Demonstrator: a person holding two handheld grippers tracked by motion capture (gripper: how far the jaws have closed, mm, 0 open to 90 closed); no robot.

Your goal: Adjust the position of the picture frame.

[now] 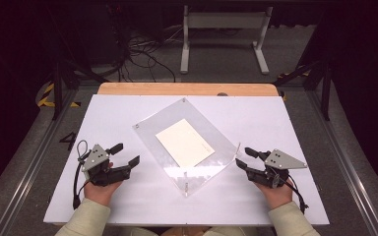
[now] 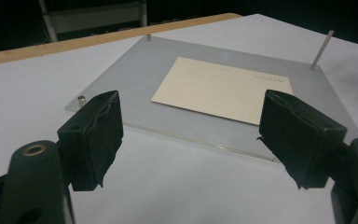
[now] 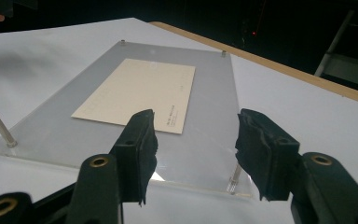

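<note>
Both grippers stand with their jaws apart and nothing between them. On the left, the left gripper rests just beside the lower-left edge of the clear acrylic plate, its jaws spread wide and pointing at that edge without touching it. On the right, the right gripper sits close to the plate's right corner, jaws parted less widely, also clear of the plate.

That clear acrylic plate lies flat near the middle of the white worktop, turned so its corners point toward the person and away. A cream card lies on the middle of it, with a line of small print along one edge that is too small to read. Small metal studs sit at the plate's corners, and a thin rod stands upright at the right corner, near the right gripper.

Beyond the white sheet, a strip of wooden edge shows at the far side of the worktop. A pale metal frame stands on the floor behind it, beside loose dark cables.
</note>
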